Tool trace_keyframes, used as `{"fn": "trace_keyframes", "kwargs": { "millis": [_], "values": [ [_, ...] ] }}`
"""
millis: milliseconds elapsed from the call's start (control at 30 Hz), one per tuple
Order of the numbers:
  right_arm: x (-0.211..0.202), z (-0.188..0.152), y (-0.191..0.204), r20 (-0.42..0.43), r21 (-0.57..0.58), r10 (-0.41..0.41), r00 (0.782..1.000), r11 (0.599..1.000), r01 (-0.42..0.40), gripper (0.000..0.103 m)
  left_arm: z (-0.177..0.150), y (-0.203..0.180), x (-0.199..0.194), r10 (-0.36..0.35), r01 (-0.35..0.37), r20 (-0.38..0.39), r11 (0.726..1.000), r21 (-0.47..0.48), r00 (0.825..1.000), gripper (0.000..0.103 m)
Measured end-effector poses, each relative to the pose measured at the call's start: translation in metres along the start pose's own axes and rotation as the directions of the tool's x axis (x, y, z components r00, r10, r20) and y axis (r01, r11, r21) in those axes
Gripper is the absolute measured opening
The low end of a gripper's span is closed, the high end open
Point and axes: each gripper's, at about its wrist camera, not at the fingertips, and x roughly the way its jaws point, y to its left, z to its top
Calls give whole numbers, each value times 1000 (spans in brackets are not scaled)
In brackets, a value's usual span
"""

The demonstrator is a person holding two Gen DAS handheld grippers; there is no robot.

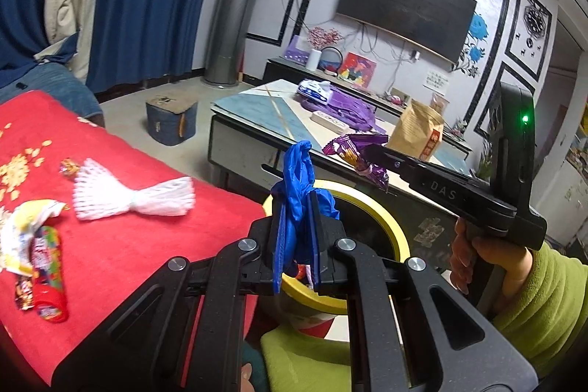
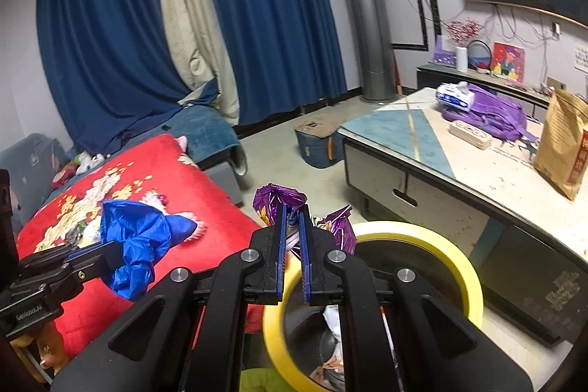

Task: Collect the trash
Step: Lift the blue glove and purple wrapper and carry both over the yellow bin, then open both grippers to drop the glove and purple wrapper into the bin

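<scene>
The red blanket (image 1: 121, 237) was soft and plush, with gold flower prints, and it covered the bed at my left side. Beyond it hung heavy blue curtains (image 2: 272, 17) in deep folds. The tabletop (image 2: 415, 131) of the low cabinet was smooth and glossy, with a purple bag (image 2: 492, 116) and a brown paper bag (image 2: 562, 149) on it. Below my hands stood the trash bin (image 2: 459, 259), round, with a thick yellow rim and some waste inside.

On the blanket lay a white foam net (image 1: 132, 195), pinched in the middle like a bow, and a red candy tube (image 1: 49, 278) beside crumpled wrappers (image 1: 22, 237).

My left gripper (image 1: 296, 208) had its fingers closed tight on a thin blue plastic bag (image 1: 297, 179), wrinkled and limp. My right gripper (image 2: 293, 219) had its fingers closed tight on a purple foil wrapper (image 2: 279, 199), shiny and creased. Both pieces hung over the near rim of the bin.
</scene>
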Motion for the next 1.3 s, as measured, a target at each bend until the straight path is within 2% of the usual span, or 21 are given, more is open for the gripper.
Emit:
{"fn": "trace_keyframes", "kwargs": {
  "millis": [200, 400, 700, 1200, 1267, 1300],
  "values": [
    [2, -7, -25, -14, 40, -40, 999, 998, 41, 7, -6, -9, 20, -26, 27, -32, 999, 27, 999, 6],
    [8, -19, -45, -62, 81, -60, 996, 995, 65, 7, -14, -19, 41, -51, 55, -67, 997, 54, 996, 6],
    [21, -26, -64, -110, 112, -99, 989, 987, 111, 7, -29, -29, 78, -72, 86, -159, 993, 83, 985, 6],
    [28, -31, -85, -142, 173, -119, 983, 974, 143, 8, -41, -34, 108, -79, 101, -231, 991, 86, 970, 7],
    [29, -31, -86, -145, 180, -121, 982, 973, 146, 9, -40, -34, 109, -75, 97, -225, 991, 90, 972, 9],
    [29, -32, -87, -146, 183, -121, 982, 972, 147, 16, -40, -34, 109, -74, 97, -221, 991, 94, 972, 12]
  ]
}}
